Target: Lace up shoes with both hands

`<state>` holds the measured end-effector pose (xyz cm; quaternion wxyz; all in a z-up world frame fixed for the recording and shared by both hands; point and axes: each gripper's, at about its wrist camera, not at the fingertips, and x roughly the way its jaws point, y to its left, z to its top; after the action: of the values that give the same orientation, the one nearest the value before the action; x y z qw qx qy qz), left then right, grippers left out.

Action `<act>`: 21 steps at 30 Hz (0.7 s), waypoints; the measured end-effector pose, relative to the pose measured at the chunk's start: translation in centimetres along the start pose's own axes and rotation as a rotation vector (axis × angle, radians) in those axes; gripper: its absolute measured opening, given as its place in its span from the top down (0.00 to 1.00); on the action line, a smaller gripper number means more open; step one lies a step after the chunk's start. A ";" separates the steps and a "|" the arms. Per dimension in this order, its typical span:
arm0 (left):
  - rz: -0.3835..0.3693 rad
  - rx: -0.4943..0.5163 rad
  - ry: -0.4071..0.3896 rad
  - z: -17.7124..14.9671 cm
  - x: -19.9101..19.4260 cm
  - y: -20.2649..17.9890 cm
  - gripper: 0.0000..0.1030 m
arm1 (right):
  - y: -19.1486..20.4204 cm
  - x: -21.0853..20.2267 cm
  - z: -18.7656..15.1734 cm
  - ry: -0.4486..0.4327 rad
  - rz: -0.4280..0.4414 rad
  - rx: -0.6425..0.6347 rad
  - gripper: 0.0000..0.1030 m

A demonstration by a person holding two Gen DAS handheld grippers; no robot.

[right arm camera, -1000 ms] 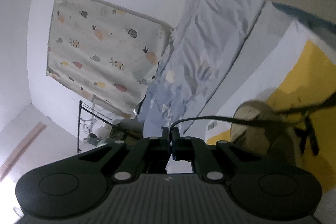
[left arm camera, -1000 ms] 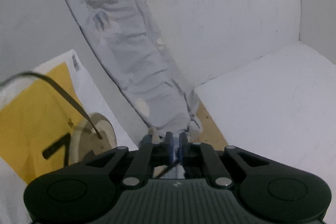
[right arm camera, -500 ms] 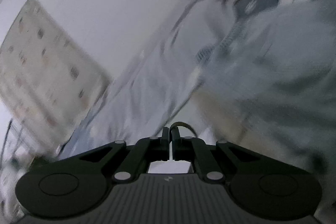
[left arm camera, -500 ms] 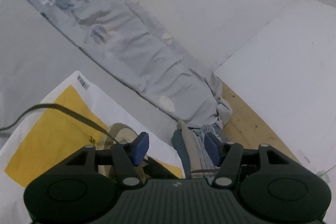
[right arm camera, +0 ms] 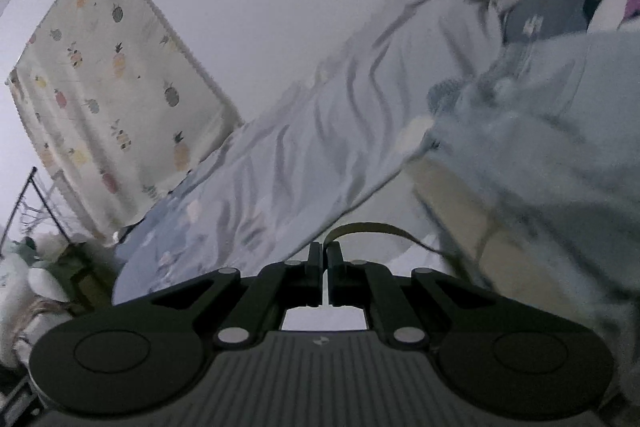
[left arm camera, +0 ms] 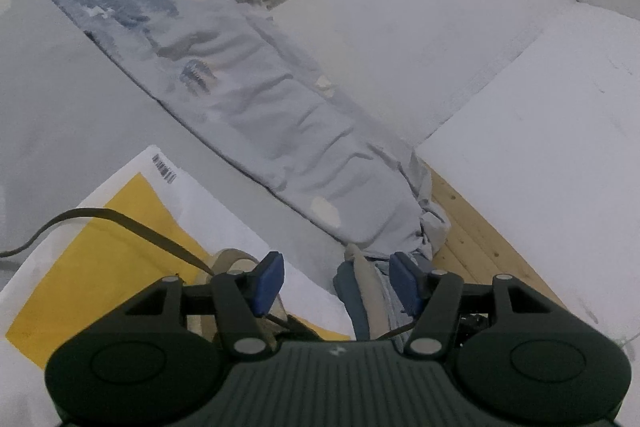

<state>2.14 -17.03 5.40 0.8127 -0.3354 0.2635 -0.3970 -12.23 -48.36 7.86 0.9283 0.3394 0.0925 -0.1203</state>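
The flat dark-brown fabric shoelace (left arm camera: 132,227) is light, limp and a little slick, so it is best pinched close to its free end, while the tan low shoe (left arm camera: 236,263) it threads into sits on a yellow-and-white sheet (left arm camera: 92,267) just below the left claw (left arm camera: 338,281). That claw points nearly level with its blue pads (left arm camera: 269,281) standing wide apart and nothing between them. The right claw (right arm camera: 325,253), tilted slightly downward and rolled, is pinched tight on the shoelace's other end (right arm camera: 372,229), which arcs off to its right.

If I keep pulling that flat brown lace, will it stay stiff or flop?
Probably floppy: the lace sags in a loose curve over the yellow sheet. Likely light; it arches freely from the shut right gripper. Its flat shape may twist.
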 end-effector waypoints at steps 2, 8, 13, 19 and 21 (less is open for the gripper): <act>0.002 -0.003 0.005 0.1 -0.1 0.2 0.45 | -0.1 0.8 -0.1 0.025 0.023 0.011 0.98; 0.034 -0.032 -0.014 0.6 -0.6 1.1 0.45 | -0.1 2.2 -1.1 0.136 0.092 0.029 0.98; 0.090 0.029 0.049 1.1 0.0 1.0 0.45 | 1.2 2.8 -1.4 0.173 0.152 0.048 0.98; 0.155 0.263 0.155 0.2 0.4 -1.4 0.45 | 3.2 3.4 -2.0 0.192 0.199 0.037 0.98; 0.178 0.316 0.181 -0.2 0.5 -1.8 0.45 | 3.3 3.6 -2.2 0.200 0.198 0.054 0.98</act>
<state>1.47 -18.34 6.56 0.8602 -0.1419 0.2983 -0.3885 -8.07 -45.07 7.27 0.9123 0.3819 0.1475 0.0041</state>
